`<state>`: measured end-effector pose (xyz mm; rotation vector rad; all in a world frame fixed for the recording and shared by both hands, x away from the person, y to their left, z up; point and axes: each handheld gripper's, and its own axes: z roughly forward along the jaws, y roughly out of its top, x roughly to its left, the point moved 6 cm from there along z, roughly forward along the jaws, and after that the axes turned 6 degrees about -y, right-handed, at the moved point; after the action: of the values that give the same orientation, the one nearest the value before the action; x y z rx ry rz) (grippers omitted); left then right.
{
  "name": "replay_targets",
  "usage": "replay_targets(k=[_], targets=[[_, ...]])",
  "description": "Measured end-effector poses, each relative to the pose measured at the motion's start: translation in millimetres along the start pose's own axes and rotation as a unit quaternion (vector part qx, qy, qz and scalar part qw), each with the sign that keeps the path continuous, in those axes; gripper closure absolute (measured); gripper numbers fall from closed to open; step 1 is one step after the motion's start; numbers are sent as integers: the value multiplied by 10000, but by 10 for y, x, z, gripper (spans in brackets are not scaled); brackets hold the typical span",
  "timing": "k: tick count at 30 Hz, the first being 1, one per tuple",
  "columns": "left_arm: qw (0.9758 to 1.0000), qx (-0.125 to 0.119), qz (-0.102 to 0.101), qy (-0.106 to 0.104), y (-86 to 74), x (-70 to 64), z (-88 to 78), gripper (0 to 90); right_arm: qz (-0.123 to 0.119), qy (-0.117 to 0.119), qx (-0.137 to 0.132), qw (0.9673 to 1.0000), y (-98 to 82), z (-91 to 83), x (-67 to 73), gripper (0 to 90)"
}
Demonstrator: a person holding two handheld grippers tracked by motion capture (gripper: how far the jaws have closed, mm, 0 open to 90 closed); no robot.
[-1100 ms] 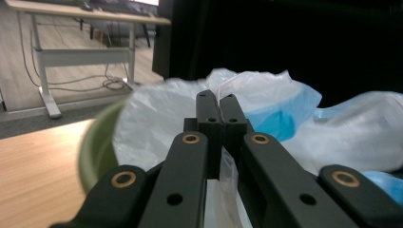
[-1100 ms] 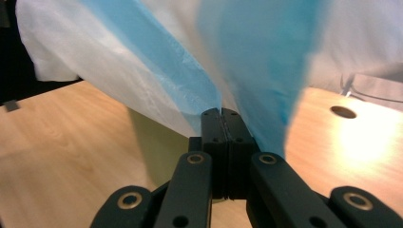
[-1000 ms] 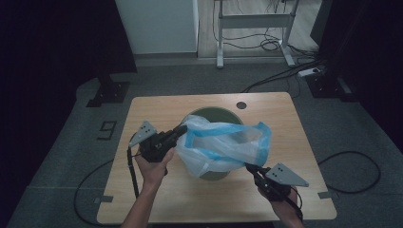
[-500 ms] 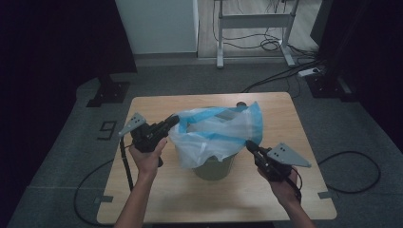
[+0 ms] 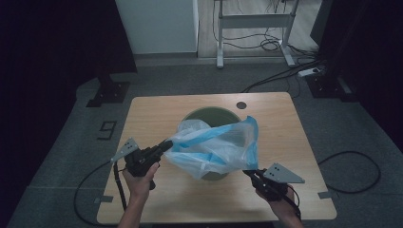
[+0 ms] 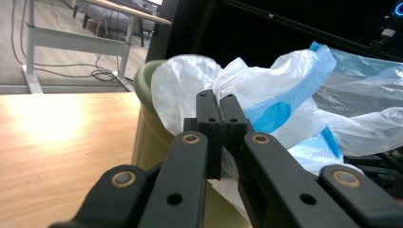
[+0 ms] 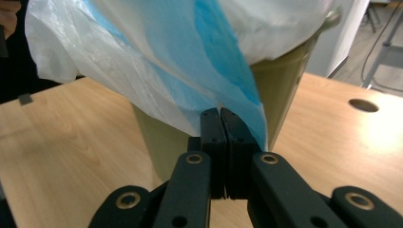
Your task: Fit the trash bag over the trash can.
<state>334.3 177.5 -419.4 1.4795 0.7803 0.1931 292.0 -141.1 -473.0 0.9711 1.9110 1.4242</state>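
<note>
While both grippers pinch bag (image 5: 216,149) edges; bin (image 5: 209,116) beneath.

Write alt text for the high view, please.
A person stretches a white-and-blue plastic bag over a green bin on a wooden table, the left hand-held gripper and right hand-held gripper each shut on an edge of the bag. Cables lie on the floor behind.

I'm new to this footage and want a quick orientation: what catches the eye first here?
A white-and-blue plastic bag stretched over a green bin at the middle of the wooden table. The left gripper pinches its left edge and the right gripper its lower right edge, both jaws shut on the film.
</note>
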Motion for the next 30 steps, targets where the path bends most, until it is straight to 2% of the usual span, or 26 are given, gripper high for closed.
replay_targets(k=[5,9,12,14,16,17,18,20,25,28,30], targets=[[10000,58,-54,7,-121,10,-64,897,22,131,167,9998,-125,37,36,875],[9997,195,-134,97,-241,81,-65,896,-37,98,418,9991,-206,99,17,870],[9996,203,-192,95,-261,108,-45,895,39,54,568,9984,-242,172,-36,867],[9997,181,-148,67,-236,89,-32,886,112,38,602,9981,-240,207,-66,866],[9999,132,-8,37,-167,29,-34,779,209,-9,612,9979,-206,239,-86,866],[9999,111,80,66,-127,-8,-41,690,183,-7,597,9980,-186,241,-79,862],[9998,58,176,101,-84,-47,-55,646,168,-6,574,9982,-164,238,-68,861],[9995,2,304,14,10,-140,-74,554,109,-28,546,9984,-124,219,-57,858],[9982,136,580,-105,189,-355,-28,378,134,-90,537,9984,-88,187,-87,858],[9970,193,722,-222,267,-460,29,319,152,-90,527,9985,-69,173,-88,857],[9957,343,803,-300,285,-506,99,300,166,-100,492,9986,-52,170,-93,857]])
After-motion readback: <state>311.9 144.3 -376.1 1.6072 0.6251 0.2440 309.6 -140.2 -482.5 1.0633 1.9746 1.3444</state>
